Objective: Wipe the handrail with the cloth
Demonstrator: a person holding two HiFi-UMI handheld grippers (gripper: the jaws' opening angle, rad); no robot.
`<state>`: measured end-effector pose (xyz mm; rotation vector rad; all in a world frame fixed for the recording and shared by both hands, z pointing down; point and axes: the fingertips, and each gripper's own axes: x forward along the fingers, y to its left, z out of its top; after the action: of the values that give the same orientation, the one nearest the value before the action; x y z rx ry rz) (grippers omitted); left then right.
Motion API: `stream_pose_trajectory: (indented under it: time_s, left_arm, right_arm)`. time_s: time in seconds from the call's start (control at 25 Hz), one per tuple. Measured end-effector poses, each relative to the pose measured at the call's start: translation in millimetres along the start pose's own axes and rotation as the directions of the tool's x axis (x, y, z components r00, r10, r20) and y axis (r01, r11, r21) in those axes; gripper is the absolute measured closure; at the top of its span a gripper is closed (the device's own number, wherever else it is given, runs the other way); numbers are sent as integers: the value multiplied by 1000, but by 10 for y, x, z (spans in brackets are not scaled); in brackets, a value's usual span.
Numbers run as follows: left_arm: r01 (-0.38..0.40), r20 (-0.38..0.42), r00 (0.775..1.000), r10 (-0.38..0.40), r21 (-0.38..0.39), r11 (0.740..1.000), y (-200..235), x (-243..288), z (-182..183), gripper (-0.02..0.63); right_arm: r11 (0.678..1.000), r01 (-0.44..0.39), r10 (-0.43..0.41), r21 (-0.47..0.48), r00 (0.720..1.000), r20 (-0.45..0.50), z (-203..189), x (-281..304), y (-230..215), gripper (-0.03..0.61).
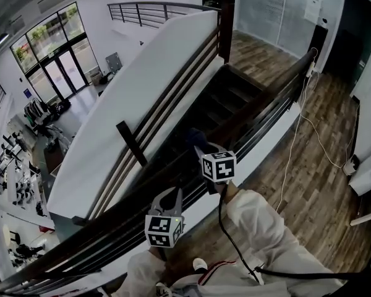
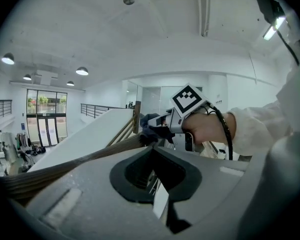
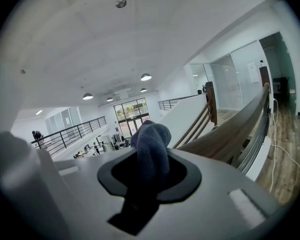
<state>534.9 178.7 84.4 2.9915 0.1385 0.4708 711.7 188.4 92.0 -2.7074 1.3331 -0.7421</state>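
Okay, your right claw (image 3: 149,186) was clamped on the cloth (image 3: 151,146) at the handrail (image 3: 230,129), likely to wipe; left claw (image 2: 157,186) hung closed, empty, nearby.

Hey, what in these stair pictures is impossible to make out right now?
- Where the dark blue cloth meets the dark wooden handrail: right gripper view, hidden behind the right gripper body.
- Handrail's lower end: head view, cut off at the bottom left edge.
- Dust on the handrail: all views, too dark and small.
- Print on the white wall sheet: head view, too small.
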Motion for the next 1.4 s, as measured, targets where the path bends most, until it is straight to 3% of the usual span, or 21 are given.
stream_pose_trajectory:
  time_s: [0.52, 0.84, 1.12, 1.28, 1.4]
  left_arm:
    - [35, -14, 999, -35, 18, 999, -172, 86, 40, 612]
    - [48, -38, 998, -46, 31, 998, -276, 31, 36, 612]
    - [35, -59, 998, -33, 34, 999, -287, -240, -78, 612]
    - [22, -84, 996, -19, 33, 999, -291, -313, -174, 611]
    - [17, -91, 996, -15, 27, 999, -272, -395, -287, 612]
  right_arm:
    - [979, 205, -204, -22, 979, 27, 374, 0, -1298, 486]
    - [953, 297, -296, -51, 955, 29, 548, -20, -1747, 486]
    - [950, 311, -310, -3, 948, 75, 515, -88, -1688, 488]
    - [965, 250, -258, 82, 958, 123, 475, -247, -1648, 488]
    - [972, 230, -236, 58, 961, 144, 331, -438, -1507, 488]
